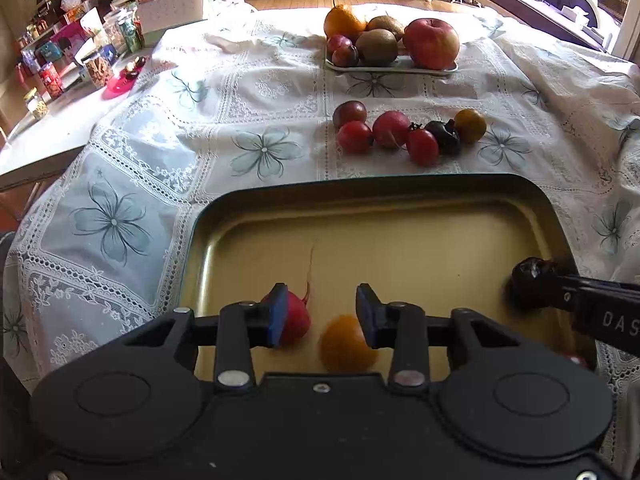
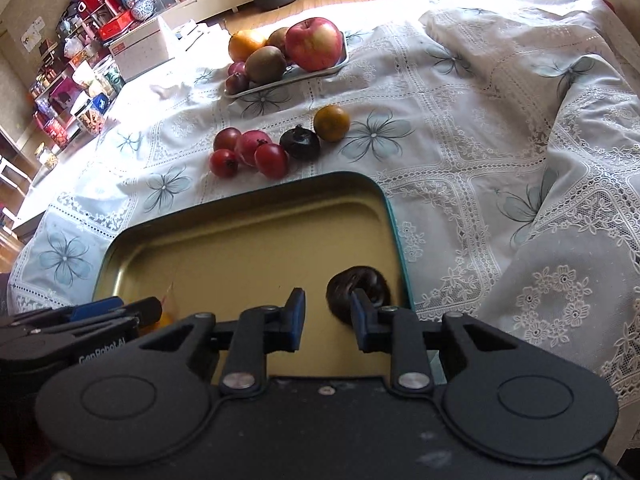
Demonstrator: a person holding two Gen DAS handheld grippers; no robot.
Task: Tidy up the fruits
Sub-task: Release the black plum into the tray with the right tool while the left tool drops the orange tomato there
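Left wrist view, bottom of frame: the left gripper [image 1: 322,312] hangs over the tray [image 1: 360,186] with its jaws spread and pinching nothing. A red fruit [image 1: 298,320] with a thin root tail lies at the left jaw, and an orange fruit [image 1: 344,346] lies below the gap.

Right wrist view, bottom centre: the right gripper [image 2: 328,312] has its jaws narrowly apart, with bare tray showing between them. A dark fruit [image 2: 372,280] rests just past the right jaw, near the tray's right wall.

Centre of frame: a cluster of small fruits [image 1: 390,130] remains on the worktop [image 1: 260,88].

Upper centre: a plate [image 1: 400,68] carries larger fruit, including an apple [image 1: 431,43].

Judgement: roughly a third of the small fruit is in the tray, and the cluster is still to be moved.
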